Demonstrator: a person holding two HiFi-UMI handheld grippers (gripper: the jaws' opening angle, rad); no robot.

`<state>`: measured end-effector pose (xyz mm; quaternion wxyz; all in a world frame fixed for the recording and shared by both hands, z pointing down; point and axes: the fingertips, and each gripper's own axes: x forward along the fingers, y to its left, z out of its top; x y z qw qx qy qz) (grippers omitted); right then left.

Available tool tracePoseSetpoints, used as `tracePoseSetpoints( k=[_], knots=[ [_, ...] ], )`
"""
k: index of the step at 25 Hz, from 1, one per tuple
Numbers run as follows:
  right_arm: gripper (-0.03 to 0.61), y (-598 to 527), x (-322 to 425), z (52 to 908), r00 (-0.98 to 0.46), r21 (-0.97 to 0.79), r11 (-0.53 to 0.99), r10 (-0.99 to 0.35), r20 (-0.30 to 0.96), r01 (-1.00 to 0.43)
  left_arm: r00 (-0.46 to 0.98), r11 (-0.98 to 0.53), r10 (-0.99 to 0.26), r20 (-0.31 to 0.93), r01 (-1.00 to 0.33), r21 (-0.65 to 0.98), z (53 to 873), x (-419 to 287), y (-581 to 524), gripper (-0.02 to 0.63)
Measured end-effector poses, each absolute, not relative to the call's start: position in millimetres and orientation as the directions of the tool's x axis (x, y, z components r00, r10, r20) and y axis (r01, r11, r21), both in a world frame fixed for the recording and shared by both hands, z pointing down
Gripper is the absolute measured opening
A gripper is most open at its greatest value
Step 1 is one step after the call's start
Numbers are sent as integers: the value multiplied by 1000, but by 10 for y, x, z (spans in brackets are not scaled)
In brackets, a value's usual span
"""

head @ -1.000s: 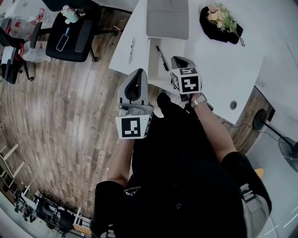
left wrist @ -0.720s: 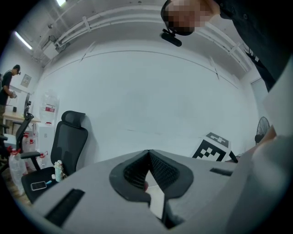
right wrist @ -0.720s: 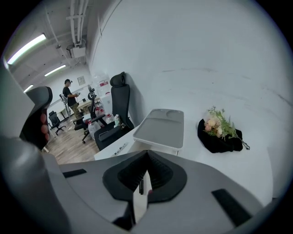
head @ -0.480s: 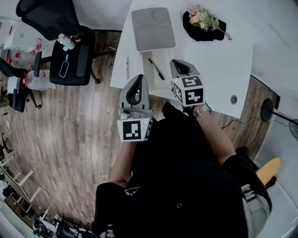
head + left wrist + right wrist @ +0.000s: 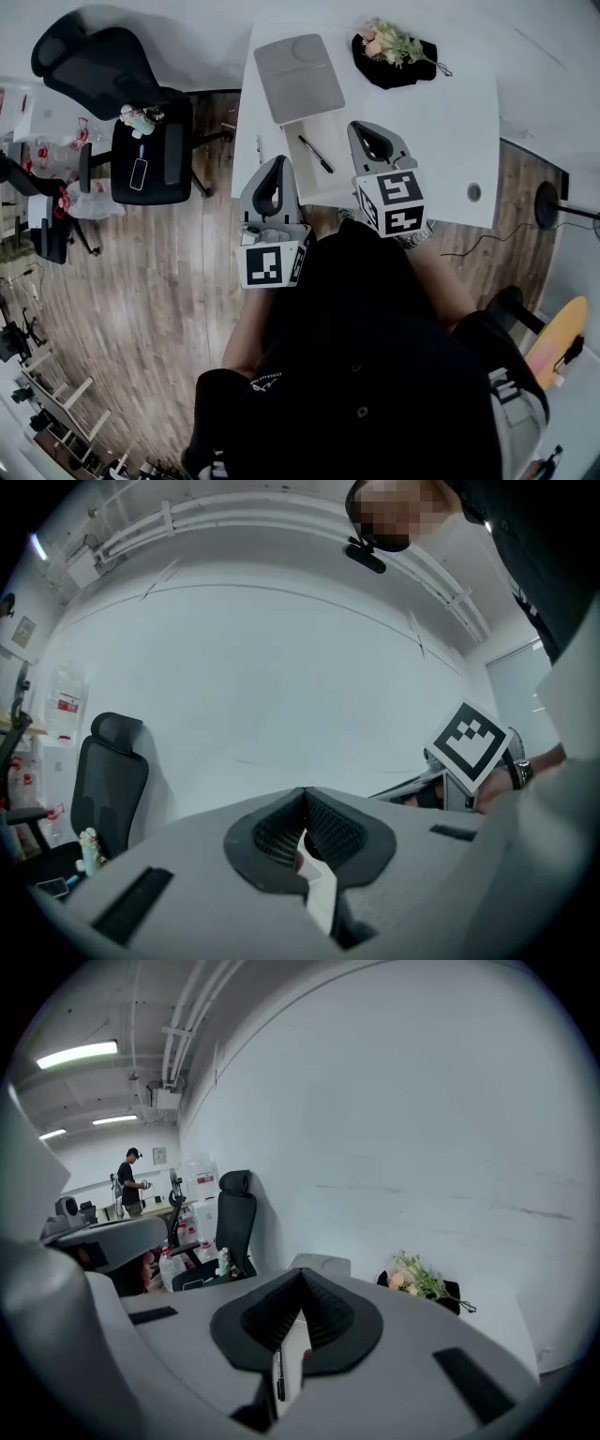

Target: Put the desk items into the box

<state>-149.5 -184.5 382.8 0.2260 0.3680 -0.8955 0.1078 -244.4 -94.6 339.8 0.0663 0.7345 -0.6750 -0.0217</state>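
The left gripper (image 5: 277, 161) is held up in front of the person's chest, at the near edge of the tabletop (image 5: 450, 122). In the left gripper view its fingers (image 5: 274, 832) meet at the tips, closed on nothing. The right gripper (image 5: 362, 126) is beside it and a little farther out over the tabletop. Its fingers (image 5: 323, 1314) are pressed together too, with nothing held and nothing touched.

Between the two grippers, and just past them, a black pen (image 5: 316, 154) lies slantwise on a white sheet or pad (image 5: 323, 173); which of the two cannot be told. Just beyond that sits the box (image 5: 300, 64), grey and flat with rounded corners and closed on top, near the tabletop's far edge. To its right a bunch of flowers (image 5: 396, 43) lies on a black wrap, the stems pointing right. A thin small item (image 5: 260, 148) lies at the tabletop's left edge, too small to name.

Left of the tabletop, on the wooden floor (image 5: 159, 309), stands a black chair (image 5: 150, 159) with a phone (image 5: 139, 173) on its seat. Far off in the right gripper view a person (image 5: 131, 1180) stands by another desk.
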Motion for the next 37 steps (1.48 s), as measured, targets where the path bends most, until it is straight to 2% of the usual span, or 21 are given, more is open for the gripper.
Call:
tracePoseSetpoints(
  k=[12, 24, 37],
  knots=[
    [-2, -1716, -1435, 2928, -625, -27, 646, -725, 289, -763, 178, -179, -984, -20, -978, 111, 3100, -2546, -937, 8],
    [-2, -1401, -1625, 2964, -595, -14, 615, -755, 276, -788, 228, -230, -973, -27, -968, 104, 3083, -2769, -746, 8],
    [-2, -1263, -1927, 3070, -600, -37, 616, -749, 280, -787, 218, -220, -975, -27, -971, 89, 3116, -3113, -605, 8]
  ],
)
